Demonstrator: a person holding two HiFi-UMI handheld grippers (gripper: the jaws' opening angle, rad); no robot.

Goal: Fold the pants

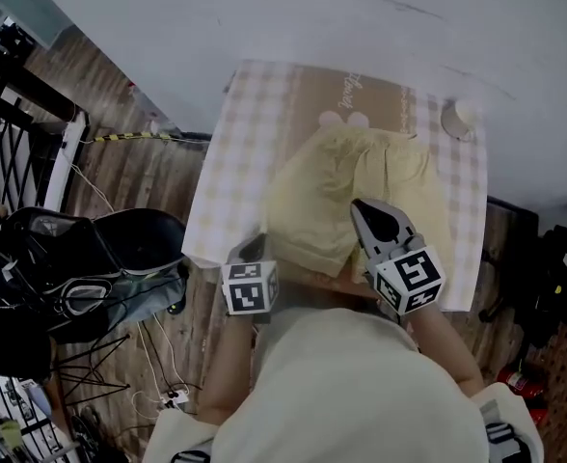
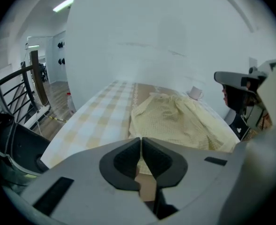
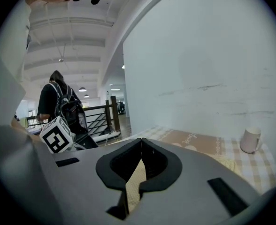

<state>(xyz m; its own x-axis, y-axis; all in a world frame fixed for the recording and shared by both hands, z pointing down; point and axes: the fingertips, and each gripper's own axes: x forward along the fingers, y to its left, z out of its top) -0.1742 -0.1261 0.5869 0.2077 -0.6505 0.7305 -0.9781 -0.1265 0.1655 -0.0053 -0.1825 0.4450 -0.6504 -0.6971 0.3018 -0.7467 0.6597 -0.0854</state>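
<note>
The pants point(image 1: 361, 186), pale yellow, are lying spread over the middle of the desk point(image 1: 228, 162). Their waist is pointing toward the far edge and their two leg ends are reaching the near edge.

The far edge is butting against a white wall point(image 1: 264, 17), so nothing is opening up that way. Along the left edge a broad strip of checked cloth point(image 1: 216, 210) is lying bare. Along the right edge the bare strip is running narrower. Beyond the waist, a brown printed panel point(image 1: 346, 95) of the cloth is showing uncovered.

A white mug point(image 1: 457, 116) is standing at the far right corner, near the waist but apart from it. Off the left edge, wooden floor point(image 1: 139, 172) is lying open as far as a heap of black gear point(image 1: 81, 258). The person's torso point(image 1: 351, 394) is closing off the near edge.

The left gripper point(image 2: 141, 138) is working at the near edge, by the left leg end. Its jaws are pressing together on the hem, with a sliver of yellow cloth showing in the slit. The right gripper point(image 3: 141, 140) is hovering over the right leg close to the near edge, clenching a strip of the same cloth.

Counting: one pair of pants, one mug, two grippers, each carrying one marker cube.
</note>
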